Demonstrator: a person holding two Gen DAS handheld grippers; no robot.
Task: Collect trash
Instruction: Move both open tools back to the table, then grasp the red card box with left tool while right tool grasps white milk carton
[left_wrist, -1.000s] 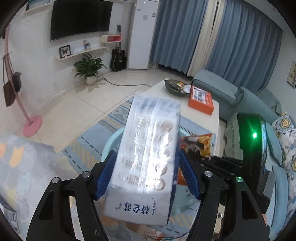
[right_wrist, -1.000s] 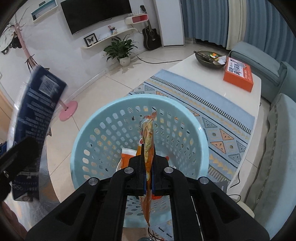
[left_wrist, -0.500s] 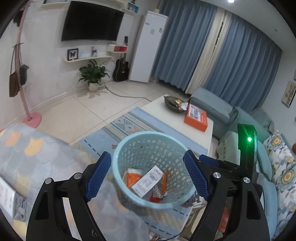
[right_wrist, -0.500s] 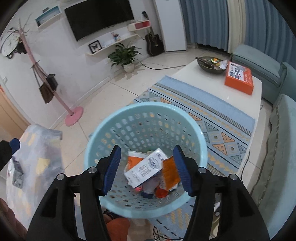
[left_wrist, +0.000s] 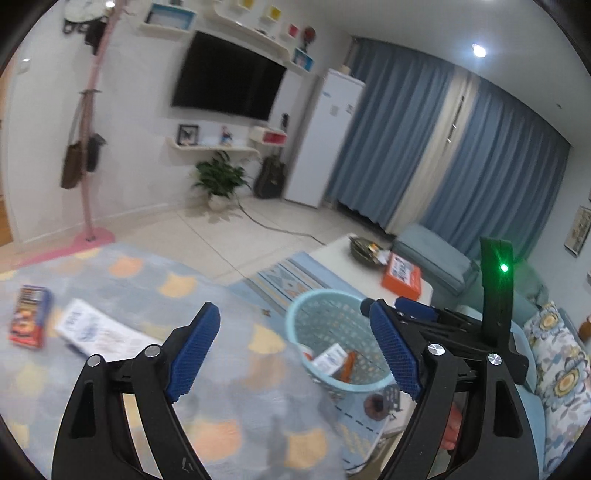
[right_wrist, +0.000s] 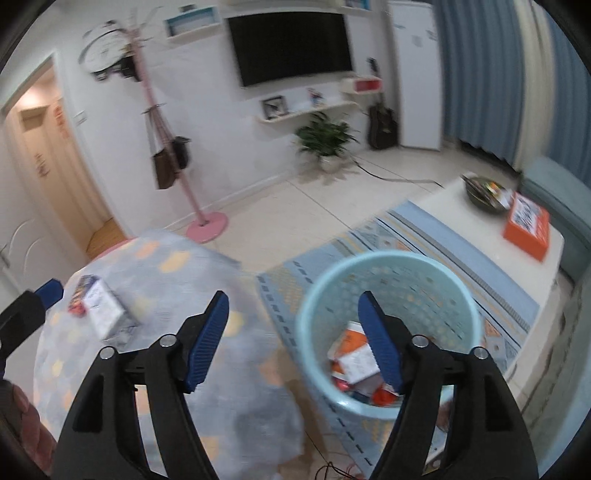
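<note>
A light blue perforated basket (left_wrist: 317, 314) (right_wrist: 458, 295) stands on the floor rug and holds several wrappers and boxes (left_wrist: 332, 360) (right_wrist: 356, 360). My left gripper (left_wrist: 295, 350) is open and empty, above the edge of a round table with a grey patterned cloth (left_wrist: 147, 280) (right_wrist: 166, 280). My right gripper (right_wrist: 295, 339) is open and empty, between that table and the basket. On the cloth lie a white box (left_wrist: 92, 328) (right_wrist: 107, 310) and a red and blue box (left_wrist: 29, 317) (right_wrist: 79, 297).
A white coffee table (right_wrist: 443, 210) behind the basket carries an orange box (left_wrist: 402, 275) (right_wrist: 526, 225) and a dark bowl (right_wrist: 485, 192). A teal sofa (left_wrist: 432, 251) is at right. A pink coat stand (right_wrist: 195, 206) and a potted plant (left_wrist: 219, 181) stand by the wall.
Both grippers opened and dropped their loads: the white and blue box and the orange wrapper now lie in the basket. Both have since pulled back and swung left toward the table.
</note>
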